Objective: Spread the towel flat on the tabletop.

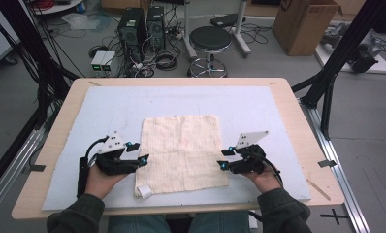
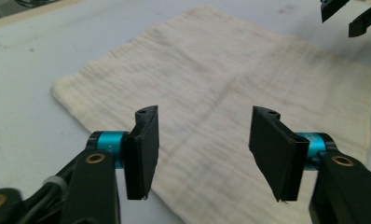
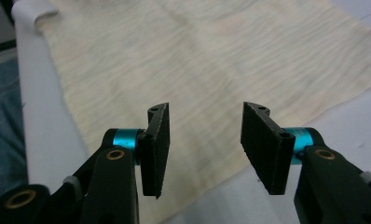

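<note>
A cream cloth [image 1: 184, 151] lies spread flat in the middle of the bench [image 1: 288, 104], on its pale blue mat [image 1: 239, 99]. The left tongs [image 1: 136, 153] hover at the cloth's left edge, released, nothing between the jaws. The right tongs [image 1: 225, 158] sit at its right edge, likewise released and empty. A small white tag [image 1: 143, 191] curls at the cloth's near left corner.

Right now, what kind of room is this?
Probably a robotics lab or workshop: computer towers with tangled cables sit on the floor beyond the table, beside a round stool and a cardboard box.
</note>
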Tool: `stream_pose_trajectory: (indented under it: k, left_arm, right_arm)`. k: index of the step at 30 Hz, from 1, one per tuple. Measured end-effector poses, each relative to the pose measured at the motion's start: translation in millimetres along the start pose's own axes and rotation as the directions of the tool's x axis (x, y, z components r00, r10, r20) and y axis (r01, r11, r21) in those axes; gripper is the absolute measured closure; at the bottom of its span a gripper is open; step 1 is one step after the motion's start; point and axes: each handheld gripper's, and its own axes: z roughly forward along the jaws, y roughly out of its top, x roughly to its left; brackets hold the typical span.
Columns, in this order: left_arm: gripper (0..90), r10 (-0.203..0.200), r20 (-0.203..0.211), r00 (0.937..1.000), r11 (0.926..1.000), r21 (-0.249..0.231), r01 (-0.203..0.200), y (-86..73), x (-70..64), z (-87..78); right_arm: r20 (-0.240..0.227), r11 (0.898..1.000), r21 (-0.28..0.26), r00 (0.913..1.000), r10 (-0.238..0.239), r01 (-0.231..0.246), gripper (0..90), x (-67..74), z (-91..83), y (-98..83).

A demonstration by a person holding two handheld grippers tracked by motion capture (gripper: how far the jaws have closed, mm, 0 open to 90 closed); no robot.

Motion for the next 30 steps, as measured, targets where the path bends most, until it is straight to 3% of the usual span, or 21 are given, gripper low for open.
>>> stream_pose_trajectory:
  k: [5,7,9,13,16,18,22,26,28,30]
  left_arm:
    - [41.3,0.015,0.059,0.9981,0.9990,0.041,-0.018,-20.4,-11.9,-5.9]
    - [41.4,0.038,0.079,0.9961,0.9968,0.067,-0.044,-26.1,-15.7,-6.2]
    - [42.2,0.059,0.097,0.9936,0.9926,0.101,-0.068,-30.2,-18.7,-4.6]
    - [51.4,0.059,0.148,0.9873,0.9836,0.160,-0.082,-34.1,-19.2,1.6]
    - [58.1,0.076,0.176,0.9815,0.9726,0.204,-0.111,-36.4,-19.9,6.9]
    - [61.8,0.098,0.162,0.9819,0.9703,0.203,-0.131,-37.5,-21.5,7.8]
    - [73.6,0.098,0.158,0.9827,0.9716,0.199,-0.128,-38.0,-19.2,7.5]
    - [86.2,0.106,0.160,0.9814,0.9704,0.199,-0.137,-37.5,-19.1,7.2]
    - [87.6,0.121,0.156,0.9803,0.9674,0.203,-0.152,-36.9,-19.8,6.2]
    - [87.8,0.120,0.154,0.9808,0.9691,0.196,-0.149,-37.0,-20.1,5.4]
  right_arm:
    - [-0.062,0.998,0.051,0.9977,-0.027,0.030,54.3,11.2,6.2,-16.2]
    - [-0.070,0.997,0.069,0.9967,-0.041,0.046,54.6,15.6,7.7,-18.0]
    - [-0.069,0.994,0.085,0.9960,-0.056,0.062,55.8,19.3,8.9,-18.8]
    - [-0.062,0.987,0.129,0.9941,-0.090,0.097,61.0,23.9,15.9,-21.7]
    - [-0.059,0.988,0.132,0.9951,-0.079,0.086,67.5,22.9,16.1,-21.2]
    - [-0.062,0.988,0.132,0.9957,-0.069,0.076,74.6,21.8,15.8,-21.3]
    - [-0.086,0.988,0.134,0.9941,-0.066,0.078,85.8,23.6,16.7,-20.7]
    - [-0.090,0.987,0.135,0.9932,-0.074,0.086,88.3,24.4,16.4,-20.1]
    - [-0.101,0.988,0.132,0.9926,-0.067,0.080,88.4,24.3,16.0,-20.2]
    - [-0.121,0.988,0.132,0.9908,-0.060,0.076,88.4,26.5,15.2,-20.1]
